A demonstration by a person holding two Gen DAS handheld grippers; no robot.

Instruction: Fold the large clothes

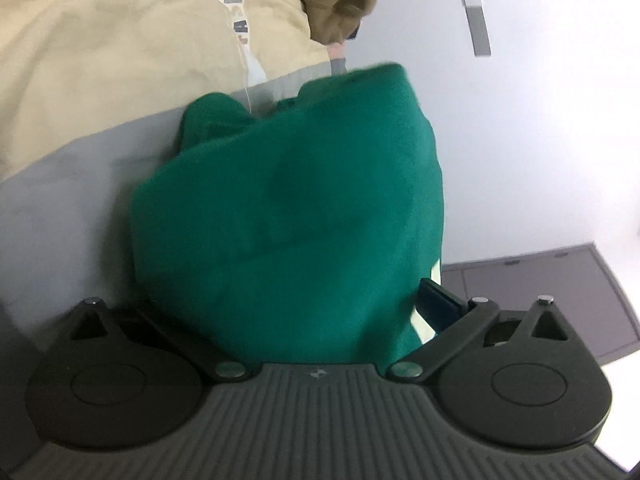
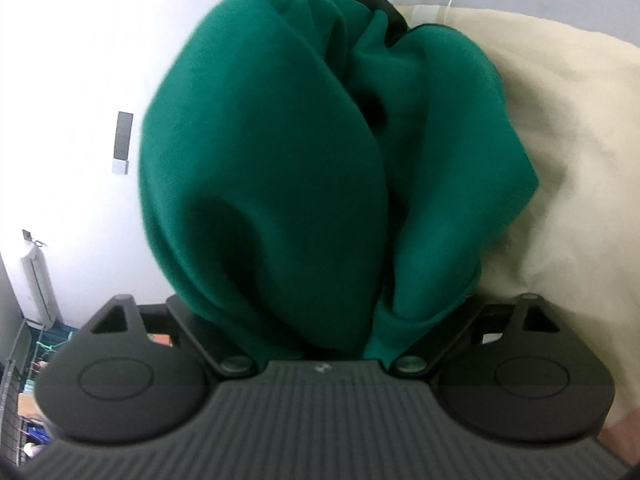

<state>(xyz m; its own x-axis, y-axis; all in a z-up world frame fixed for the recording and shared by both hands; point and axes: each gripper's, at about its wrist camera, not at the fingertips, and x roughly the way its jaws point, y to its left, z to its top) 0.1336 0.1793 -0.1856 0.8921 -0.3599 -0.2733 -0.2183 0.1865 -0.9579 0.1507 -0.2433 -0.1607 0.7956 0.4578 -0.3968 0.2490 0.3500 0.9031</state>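
The green garment [image 1: 288, 208] bunches between the wide-spread jaws of the left gripper [image 1: 288, 304]; likewise it [image 2: 280, 160] fills the wide right gripper [image 2: 320, 312], beside beige cloth [image 2: 568, 152].

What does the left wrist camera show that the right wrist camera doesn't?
Only the left wrist view shows a pale stripe on the green fabric, a printed strip on the beige garment and a grey cabinet. Only the right wrist view shows a black trim atop the green fabric and a cluttered wire rack. Both show the bunched green fabric garment between wide jaws, the beige garment and a white wall.
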